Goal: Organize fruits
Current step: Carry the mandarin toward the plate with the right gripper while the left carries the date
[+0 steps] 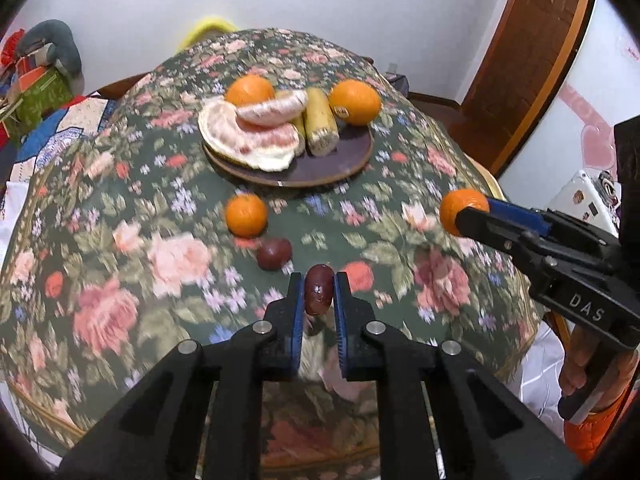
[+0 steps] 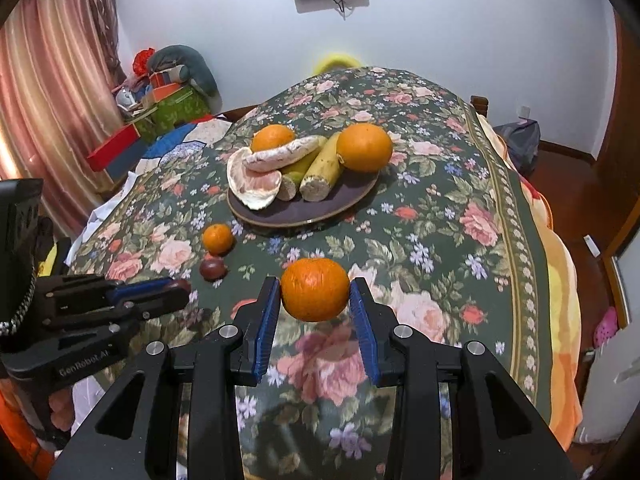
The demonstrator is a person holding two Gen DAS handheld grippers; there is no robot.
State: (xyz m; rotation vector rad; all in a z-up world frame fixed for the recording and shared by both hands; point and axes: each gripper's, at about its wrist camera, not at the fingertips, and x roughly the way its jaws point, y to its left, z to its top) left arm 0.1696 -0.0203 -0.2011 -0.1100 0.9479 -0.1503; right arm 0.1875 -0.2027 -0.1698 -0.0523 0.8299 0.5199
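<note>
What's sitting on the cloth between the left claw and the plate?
In the left wrist view, a dark red fruit and a small orange lie loose between the left claw and the plate.

The letters "DAS" are read in white on the black body of the right gripper [image 1: 470, 216], as seen from the left wrist view. "GenRobot.AI" is read in pale letters on the black body of the left gripper [image 2: 176, 286], seen from the right wrist view. A small sticker is seen on the large orange [image 1: 355, 102] on the plate, but its print cannot be read.
</note>
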